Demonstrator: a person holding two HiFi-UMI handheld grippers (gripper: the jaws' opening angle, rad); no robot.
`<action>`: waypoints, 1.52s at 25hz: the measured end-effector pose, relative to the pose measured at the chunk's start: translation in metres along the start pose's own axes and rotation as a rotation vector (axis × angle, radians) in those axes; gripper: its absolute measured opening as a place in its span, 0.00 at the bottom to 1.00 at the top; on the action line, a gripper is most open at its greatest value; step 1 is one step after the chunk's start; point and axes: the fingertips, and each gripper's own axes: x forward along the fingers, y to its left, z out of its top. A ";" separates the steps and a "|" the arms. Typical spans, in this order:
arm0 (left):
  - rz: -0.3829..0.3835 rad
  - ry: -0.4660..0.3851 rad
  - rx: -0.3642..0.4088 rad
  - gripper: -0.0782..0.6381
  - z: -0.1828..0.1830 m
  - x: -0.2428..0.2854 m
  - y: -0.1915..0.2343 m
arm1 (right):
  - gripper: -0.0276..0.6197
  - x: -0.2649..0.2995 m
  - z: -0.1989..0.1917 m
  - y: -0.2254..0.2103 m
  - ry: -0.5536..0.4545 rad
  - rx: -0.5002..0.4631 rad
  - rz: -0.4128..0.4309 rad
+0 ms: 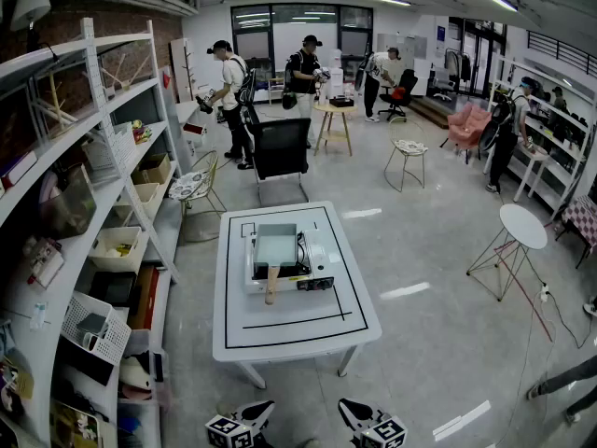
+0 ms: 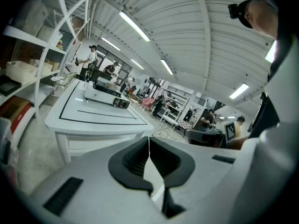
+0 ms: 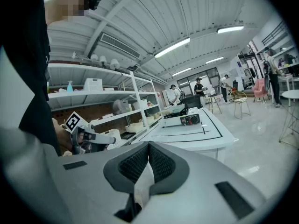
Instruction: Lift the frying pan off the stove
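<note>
A square grey frying pan (image 1: 276,245) with a wooden handle (image 1: 271,286) sits on a white portable stove (image 1: 312,267) on the white table (image 1: 354,329). The handle points toward me. Both grippers hang low, short of the table's near edge and well away from the pan. My left gripper (image 1: 259,409) and right gripper (image 1: 353,409) are both shut and hold nothing. In the left gripper view its jaws (image 2: 149,140) meet, with the stove (image 2: 106,97) far ahead. The right gripper (image 3: 148,146) also faces the pan (image 3: 179,109) and stove (image 3: 186,120) from a distance.
White shelving (image 1: 112,203) full of bins and boxes lines the left side. A black office chair (image 1: 280,147) stands behind the table, and a small round white table (image 1: 522,227) is to the right. Several people stand at the far end of the room.
</note>
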 end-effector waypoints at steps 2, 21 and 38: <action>0.006 -0.009 0.019 0.13 0.004 -0.004 -0.001 | 0.08 0.000 0.003 0.003 -0.016 -0.008 0.003; 0.054 -0.012 0.056 0.12 0.023 -0.003 -0.016 | 0.08 -0.001 0.014 0.000 -0.054 -0.017 0.037; 0.143 -0.046 0.065 0.12 0.042 -0.001 0.000 | 0.08 0.025 0.003 -0.007 0.001 0.008 0.085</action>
